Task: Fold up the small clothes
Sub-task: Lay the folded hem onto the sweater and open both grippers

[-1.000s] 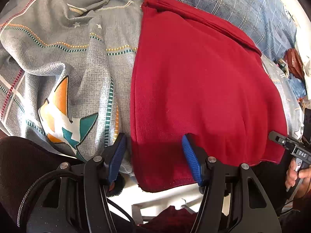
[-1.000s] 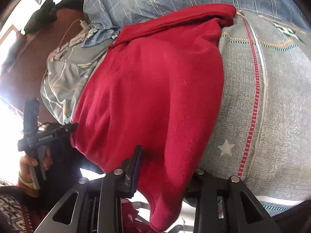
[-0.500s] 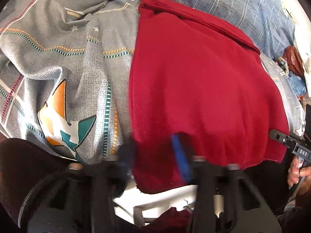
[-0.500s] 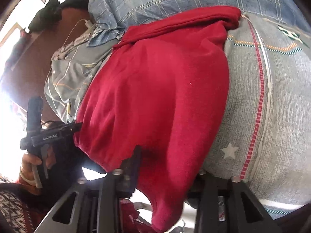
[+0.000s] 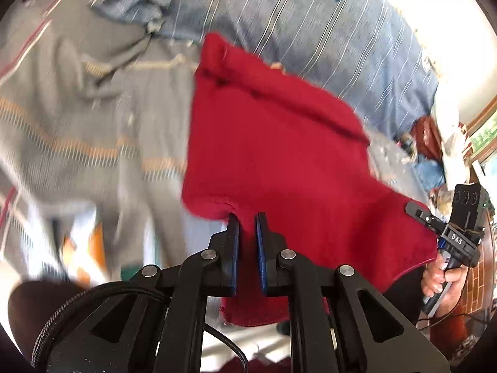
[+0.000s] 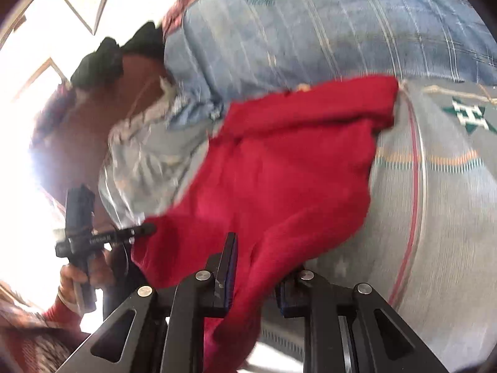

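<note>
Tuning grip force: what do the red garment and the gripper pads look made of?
Red garment: soft matte knit, probably fleece or brushed cotton; fuzzy surface, limp draping. Pads on the left gripper: blue, ridged edge, likely rubber or soft plastic; cannot confirm.

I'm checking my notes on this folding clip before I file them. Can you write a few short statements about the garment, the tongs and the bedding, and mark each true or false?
1. The garment being folded is red. True: the red garment lies on the bed.
2. The left tongs are empty. False: they pinch the garment's near edge.
3. The right tongs have red cloth between their fingers. True; their jaws are closing.
4. The garment lies on a bare wooden table. False: it lies on a grey patterned blanket.
5. A blue striped cover lies beyond the garment. True.
</note>
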The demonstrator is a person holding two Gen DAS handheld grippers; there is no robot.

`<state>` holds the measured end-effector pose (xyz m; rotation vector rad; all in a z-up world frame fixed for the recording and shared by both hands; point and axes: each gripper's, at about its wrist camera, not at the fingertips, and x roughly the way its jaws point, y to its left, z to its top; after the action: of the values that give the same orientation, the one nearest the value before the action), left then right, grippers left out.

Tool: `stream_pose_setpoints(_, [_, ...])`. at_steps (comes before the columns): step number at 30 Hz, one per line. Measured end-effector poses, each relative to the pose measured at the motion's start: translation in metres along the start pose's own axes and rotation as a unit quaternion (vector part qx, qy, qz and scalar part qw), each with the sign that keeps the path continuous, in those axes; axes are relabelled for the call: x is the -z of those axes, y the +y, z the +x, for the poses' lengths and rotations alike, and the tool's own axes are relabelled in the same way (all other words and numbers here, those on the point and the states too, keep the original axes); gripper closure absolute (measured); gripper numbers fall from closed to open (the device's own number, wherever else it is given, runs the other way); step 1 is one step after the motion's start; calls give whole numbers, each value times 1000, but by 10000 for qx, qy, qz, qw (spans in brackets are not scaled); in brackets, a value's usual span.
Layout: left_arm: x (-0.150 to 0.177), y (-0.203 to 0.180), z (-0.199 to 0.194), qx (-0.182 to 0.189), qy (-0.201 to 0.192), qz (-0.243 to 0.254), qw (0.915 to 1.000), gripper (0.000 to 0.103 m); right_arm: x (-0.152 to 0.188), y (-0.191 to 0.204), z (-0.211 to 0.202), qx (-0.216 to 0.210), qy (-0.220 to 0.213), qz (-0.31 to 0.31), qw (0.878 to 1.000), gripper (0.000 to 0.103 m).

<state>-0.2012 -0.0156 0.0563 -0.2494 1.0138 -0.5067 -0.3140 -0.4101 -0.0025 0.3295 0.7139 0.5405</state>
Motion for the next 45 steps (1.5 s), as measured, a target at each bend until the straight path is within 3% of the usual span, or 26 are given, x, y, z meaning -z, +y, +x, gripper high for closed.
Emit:
stream_pose_setpoints(9, [-80,-13,12,-27,-721,74,9974,95,-64,-7,6,301,-719,-171,9968,91])
stream_pose_setpoints(17, [-170,-22,49,-449,-1184,172,9918,95,-132,-37,31,916,-1102,-60,9897,92])
stream_pose_setpoints(21, [-205,-19,84,-699,-1224,157,9899,95,-165,-68,53,1116,-1098,257,9873,91])
stream_pose_setpoints(27, [-234,6,143,-907,-860,-164,9920,95,-193,-125,95,1207,-814,920,9851,91])
stream_pose_setpoints(30, [-240,20,164,-864,-660,-310,9936,95,-199,-147,107,964,-663,1058,9875,89])
stream_pose_setpoints(32, [-243,29,167,-613,-569,-478,9953,93,-197,-152,103,869,-677,1028,9886,87])
stream_pose_setpoints(35, [-245,33,159,-339,-529,-553,9965,73,-190,-153,85,810,-787,1055,9880,75])
stream_pose_setpoints(36, [-245,32,153,-326,-559,-571,9963,52,-185,-151,74,829,-926,1068,9865,70])
stream_pose_setpoints(37, [-245,31,144,-303,-652,-601,9956,39,-182,-150,66,855,-1048,1091,9848,64])
stream_pose_setpoints(40, [-238,22,117,-111,-944,-510,9942,38,-165,-136,46,798,-1276,976,9838,64])
stream_pose_setpoints(43, [-222,13,103,-572,-864,-329,9941,38,-150,-115,46,791,-1118,649,9885,66])
stream_pose_setpoints(45, [-205,9,99,-648,-807,-239,9943,38,-143,-103,55,1082,-784,370,9903,67])
